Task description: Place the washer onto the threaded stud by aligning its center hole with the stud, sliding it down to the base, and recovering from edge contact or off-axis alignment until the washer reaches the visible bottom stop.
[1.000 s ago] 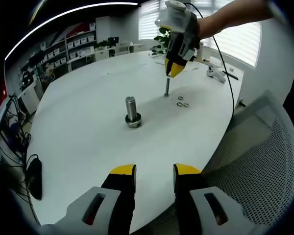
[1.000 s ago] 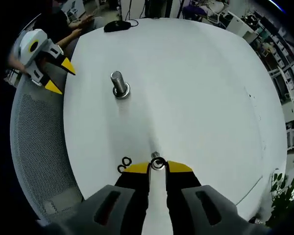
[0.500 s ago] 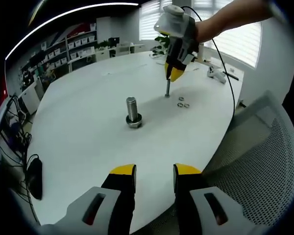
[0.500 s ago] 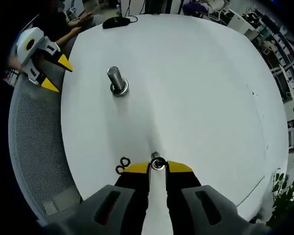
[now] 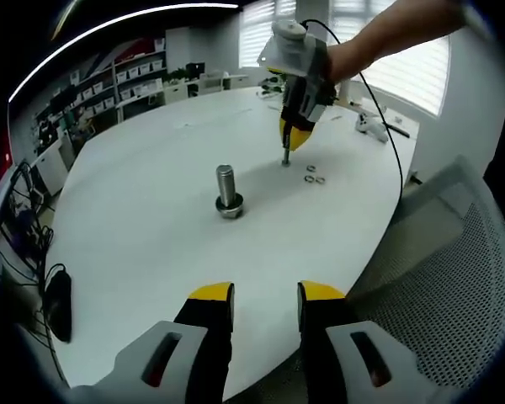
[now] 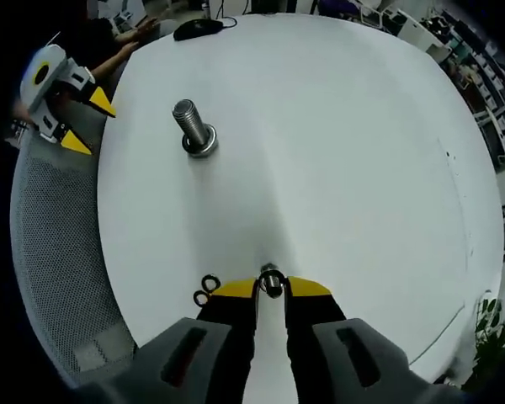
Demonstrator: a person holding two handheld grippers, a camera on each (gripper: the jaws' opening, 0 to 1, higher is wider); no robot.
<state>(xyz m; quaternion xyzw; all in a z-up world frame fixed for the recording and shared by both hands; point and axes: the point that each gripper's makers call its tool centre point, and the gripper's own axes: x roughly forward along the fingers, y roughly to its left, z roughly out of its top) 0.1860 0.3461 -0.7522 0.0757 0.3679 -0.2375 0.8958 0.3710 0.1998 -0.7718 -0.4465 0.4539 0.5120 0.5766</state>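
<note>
Steel washer [image 6: 272,283] was pinched between the yellow tips of my right gripper [image 6: 271,289], directly over the thin threaded stud [image 5: 285,157] standing on the white table [image 6: 345,143]. My left gripper [image 5: 265,296] hung with its jaws apart and empty, near the table edge, well clear of the work. Two or three spare washers [image 6: 204,290] lay on the table just beside the stud. A larger bolt [image 5: 228,191], with a washer at its base, stood apart toward the table's middle. I could not tell whether the hole had caught the stud tip. In my judgement the step required holding the washer level, centred on the stud axis, lowering gently, and backing off slightly if the rim snagged before releasing.
</note>
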